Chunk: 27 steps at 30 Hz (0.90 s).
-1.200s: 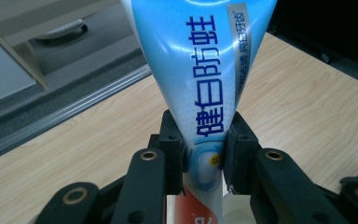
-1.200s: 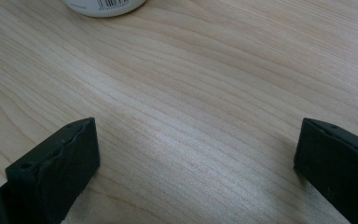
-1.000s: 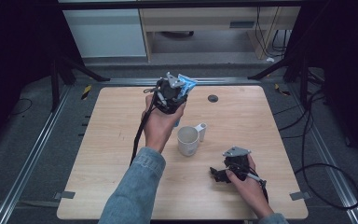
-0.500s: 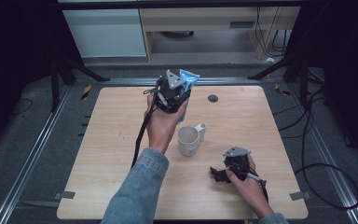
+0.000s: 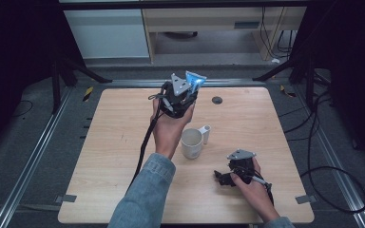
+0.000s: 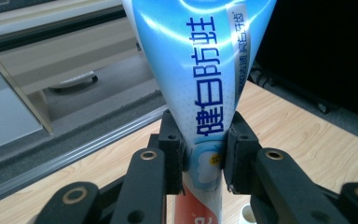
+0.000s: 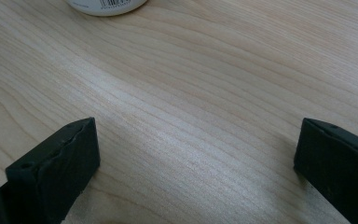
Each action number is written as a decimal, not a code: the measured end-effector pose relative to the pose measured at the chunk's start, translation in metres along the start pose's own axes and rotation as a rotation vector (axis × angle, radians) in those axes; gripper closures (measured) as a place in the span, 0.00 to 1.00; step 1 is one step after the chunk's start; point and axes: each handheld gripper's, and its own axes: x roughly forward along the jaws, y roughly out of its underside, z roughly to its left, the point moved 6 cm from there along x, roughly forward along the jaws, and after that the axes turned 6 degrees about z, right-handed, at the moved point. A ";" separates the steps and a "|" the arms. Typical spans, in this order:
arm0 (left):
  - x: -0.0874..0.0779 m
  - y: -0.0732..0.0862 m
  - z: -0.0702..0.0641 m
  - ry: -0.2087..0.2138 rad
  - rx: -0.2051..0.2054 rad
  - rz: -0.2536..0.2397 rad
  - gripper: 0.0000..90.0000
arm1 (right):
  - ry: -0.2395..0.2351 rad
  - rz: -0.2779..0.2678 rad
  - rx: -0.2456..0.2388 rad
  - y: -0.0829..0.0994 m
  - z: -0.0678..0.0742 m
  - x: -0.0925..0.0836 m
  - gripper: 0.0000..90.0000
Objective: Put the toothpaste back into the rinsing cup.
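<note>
Over the wooden table (image 5: 114, 142) I'm lifting the toothpaste tube (image 6: 200, 79), clamped in my left gripper (image 6: 204, 154), higher above the mug (image 5: 191, 143), while my right gripper (image 7: 196, 154) is resting wide open, empty.

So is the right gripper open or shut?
Open: the right gripper has its jaws wide apart over the bare table, nothing between them.

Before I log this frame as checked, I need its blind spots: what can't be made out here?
- Toothpaste tube: the left gripper view's top and bottom edges cut off both ends; the left gripper covers part of its lower label.
- White mug: high view too small to show its contents; the right gripper view's top edge leaves a sliver.
- Right gripper: the hand partly hides it in the high view.
</note>
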 end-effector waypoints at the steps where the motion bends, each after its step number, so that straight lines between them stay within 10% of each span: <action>1: 0.000 0.000 -0.001 0.002 -0.003 -0.007 0.80 | 0.000 -0.001 -0.001 0.000 0.000 0.000 0.00; 27: -0.005 0.014 -0.008 -0.013 -0.071 -0.137 0.80 | -0.004 0.001 -0.003 0.000 0.000 0.000 0.00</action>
